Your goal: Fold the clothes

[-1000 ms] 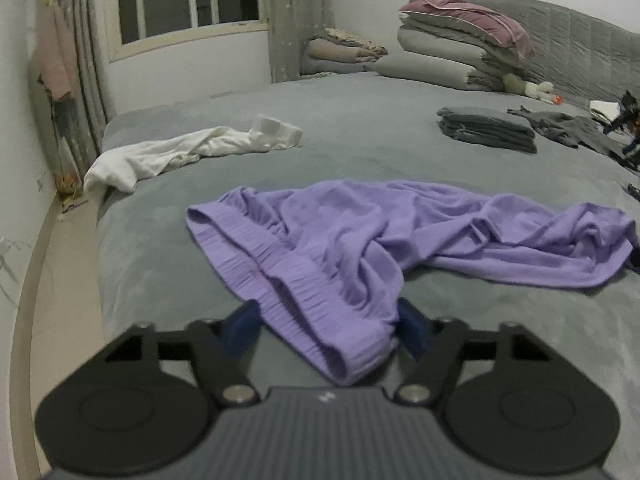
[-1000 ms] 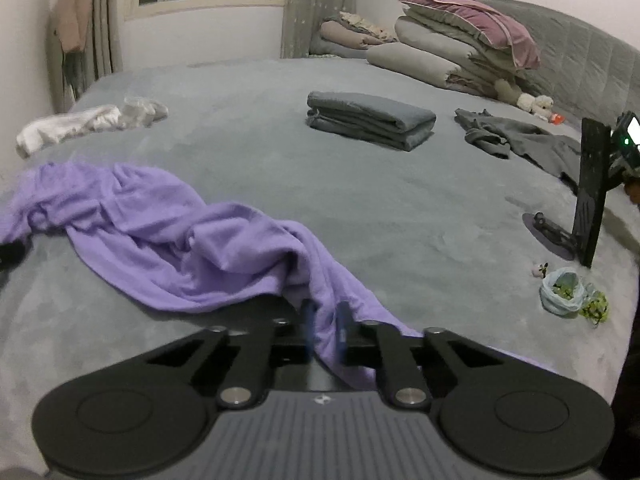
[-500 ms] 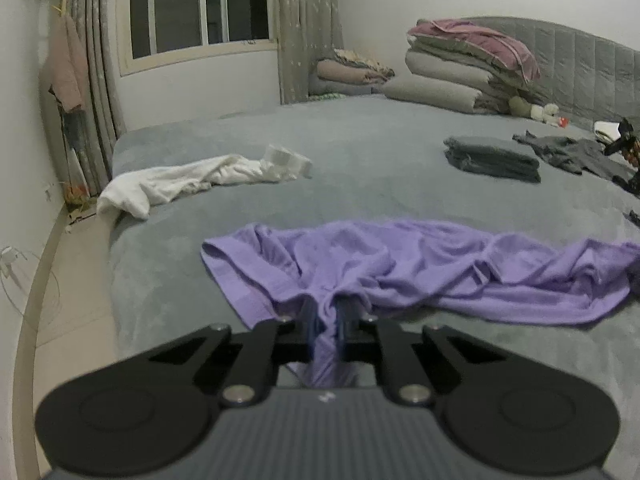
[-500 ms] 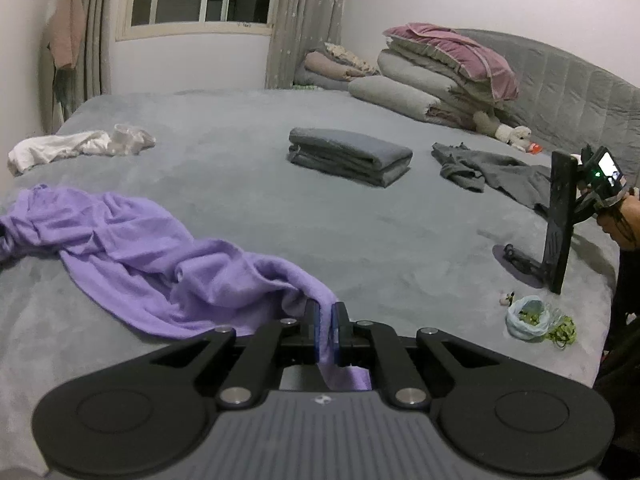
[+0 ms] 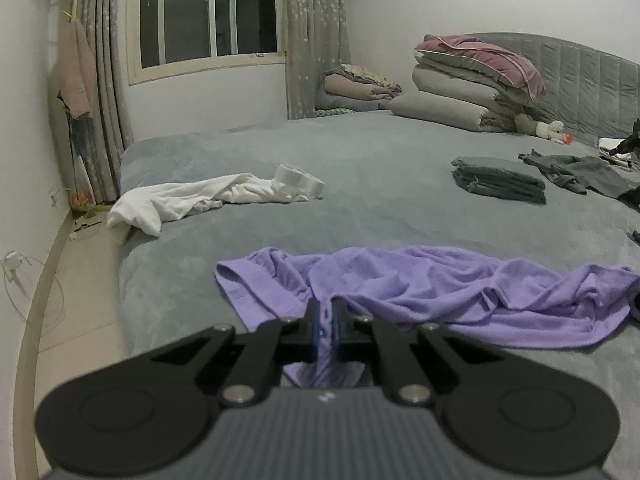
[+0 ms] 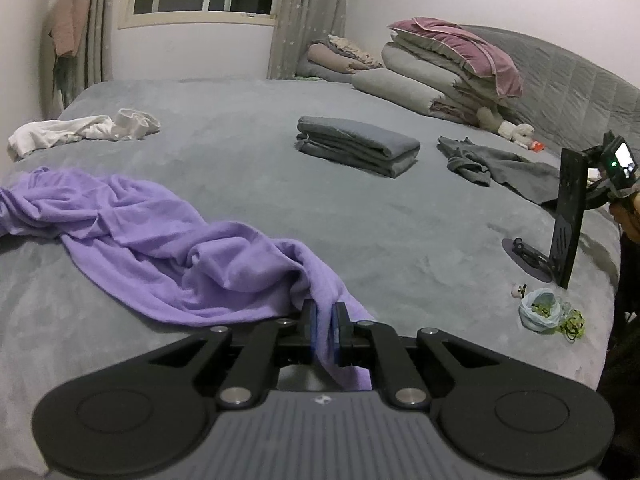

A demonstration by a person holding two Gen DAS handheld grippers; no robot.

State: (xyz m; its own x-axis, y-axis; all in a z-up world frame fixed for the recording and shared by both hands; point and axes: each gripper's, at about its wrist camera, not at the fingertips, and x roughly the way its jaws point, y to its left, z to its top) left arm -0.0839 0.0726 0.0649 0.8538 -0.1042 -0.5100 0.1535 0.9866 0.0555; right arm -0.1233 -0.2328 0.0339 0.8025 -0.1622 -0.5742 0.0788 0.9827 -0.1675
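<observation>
At the bed's near edge, both the left gripper (image 5: 325, 322) and right gripper (image 6: 323, 330) pinch the crumpled lilac cotton garment (image 5: 420, 284), strung between them on the grey plush bed (image 5: 380, 184). Beyond lie a rumpled white garment (image 5: 192, 200) near the left edge and a folded grey stack (image 6: 356, 146) mid-bed.

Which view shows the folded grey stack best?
Right wrist: the folded grey stack sits near centre, its layers distinct. Left wrist shows the stack smaller, dark, toward the right edge, layers hard to separate.
</observation>
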